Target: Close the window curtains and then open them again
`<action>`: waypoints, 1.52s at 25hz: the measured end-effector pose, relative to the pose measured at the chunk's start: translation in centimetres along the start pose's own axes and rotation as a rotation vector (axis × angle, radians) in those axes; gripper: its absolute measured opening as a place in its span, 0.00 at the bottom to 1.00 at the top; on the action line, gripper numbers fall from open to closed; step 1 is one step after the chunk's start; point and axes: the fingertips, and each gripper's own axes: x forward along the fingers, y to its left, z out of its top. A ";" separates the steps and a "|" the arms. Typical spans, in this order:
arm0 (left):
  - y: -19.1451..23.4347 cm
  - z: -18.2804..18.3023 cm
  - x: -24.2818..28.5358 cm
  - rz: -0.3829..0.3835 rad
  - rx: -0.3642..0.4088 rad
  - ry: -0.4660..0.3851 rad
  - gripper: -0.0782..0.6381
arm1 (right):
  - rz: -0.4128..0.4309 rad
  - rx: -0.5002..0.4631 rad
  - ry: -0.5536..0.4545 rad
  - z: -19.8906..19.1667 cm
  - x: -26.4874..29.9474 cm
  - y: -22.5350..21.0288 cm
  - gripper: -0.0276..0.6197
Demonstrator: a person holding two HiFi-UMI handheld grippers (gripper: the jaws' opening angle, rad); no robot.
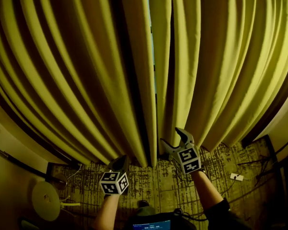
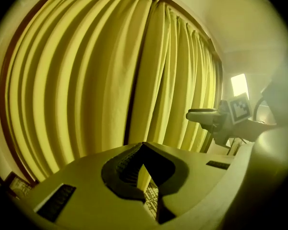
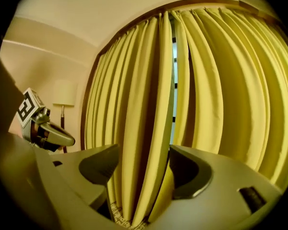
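Two yellow pleated curtains, the left curtain [image 1: 86, 71] and the right curtain [image 1: 221, 66], hang drawn together. Only a thin slit of daylight [image 1: 152, 56] shows between them. My right gripper [image 1: 172, 137] is held up near the curtains' hems by the slit, jaws open. In the right gripper view the left curtain's inner folds [image 3: 153, 128] show between the jaws of my right gripper [image 3: 144, 157], with no pad pressing on them. My left gripper [image 1: 120, 163] is lower and further left, shut on nothing. In the left gripper view its jaws [image 2: 144, 145] meet in front of the curtain.
A patterned carpet [image 1: 158, 181] lies below the hems. A round white object [image 1: 45, 200] sits at the lower left, and cables [image 1: 264, 162] and a small white item [image 1: 236, 177] at the right. A floor lamp [image 3: 63, 95] stands left of the window.
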 end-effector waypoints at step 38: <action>10.8 18.8 14.2 -0.032 0.057 -0.146 0.11 | -0.134 -0.224 -0.366 34.0 25.4 -6.9 0.51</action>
